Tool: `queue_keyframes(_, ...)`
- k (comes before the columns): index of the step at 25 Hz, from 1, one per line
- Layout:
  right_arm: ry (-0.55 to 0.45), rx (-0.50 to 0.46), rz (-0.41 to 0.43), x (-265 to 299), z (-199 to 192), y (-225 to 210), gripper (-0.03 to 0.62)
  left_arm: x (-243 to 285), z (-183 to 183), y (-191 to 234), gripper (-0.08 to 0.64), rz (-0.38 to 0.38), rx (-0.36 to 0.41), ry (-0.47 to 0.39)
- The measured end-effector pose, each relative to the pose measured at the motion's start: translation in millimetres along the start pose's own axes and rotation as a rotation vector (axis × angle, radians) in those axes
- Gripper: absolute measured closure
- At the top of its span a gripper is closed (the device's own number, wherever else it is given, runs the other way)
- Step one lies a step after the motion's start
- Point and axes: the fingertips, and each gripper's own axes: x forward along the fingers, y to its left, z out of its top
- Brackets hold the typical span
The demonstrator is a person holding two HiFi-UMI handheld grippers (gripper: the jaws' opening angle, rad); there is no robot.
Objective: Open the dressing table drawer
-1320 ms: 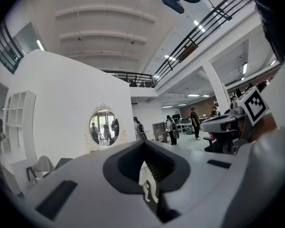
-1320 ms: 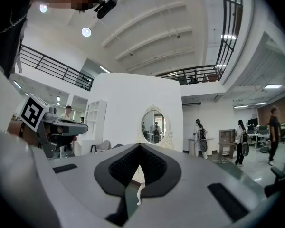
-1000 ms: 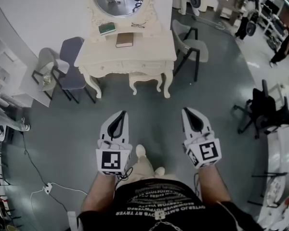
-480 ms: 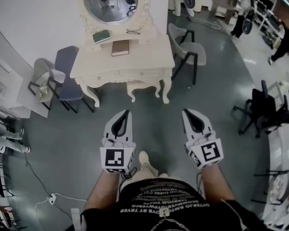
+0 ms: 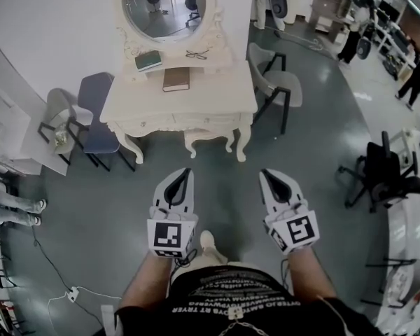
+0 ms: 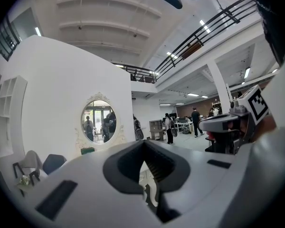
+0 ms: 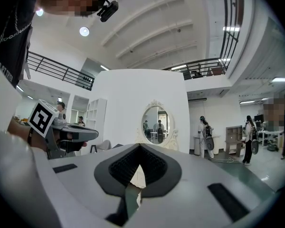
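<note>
The drawer [image 5: 196,122] sits shut in the front apron of the cream, carved dressing table [image 5: 196,100], under the oval mirror [image 5: 169,5] and well ahead of both grippers. The left gripper [image 5: 185,172] and right gripper [image 5: 264,174] hover over the floor, fingers pressed together on nothing. Arriving like that, they would probably bump the drawer front rather than catch its pull. Only the head view shows that front. In the gripper views, the grippers' own bodies block most of it.

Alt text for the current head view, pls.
A person looking down holds the left claw and right claw, both shut and empty, above grey floor, short of a cream carved dressing table. Its drawers look closed; an oval mirror, green book, brown book and glasses sit on it.
</note>
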Motion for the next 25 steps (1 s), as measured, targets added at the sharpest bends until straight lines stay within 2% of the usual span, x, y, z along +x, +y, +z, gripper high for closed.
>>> queue_keyframes(5, -0.003, -0.001, -0.006, 25.2, 1.5, -4.3, 0.6, 16.6, 2.7, 17.4, 0.558, -0.01, -0.015, -0.006)
queue_keyframes(13, 0.0, -0.023, -0.045, 65.9, 5.2, -13.4, 0.6, 45.3, 1.2, 56.3, 0.558, -0.029, 0.018, -0.012)
queue_keyframes(18, -0.006, -0.01, -0.058, 92.6, 9.9, -9.1, 0.6, 62.4, -0.9, 79.9, 0.558, -0.052, 0.016, -0.017)
queue_keyframes(25, -0.01, -0.045, -0.089, 124.1, 16.7, -5.6, 0.6, 80.6, -2.3, 117.1, 0.558, -0.058, 0.006, -0.041)
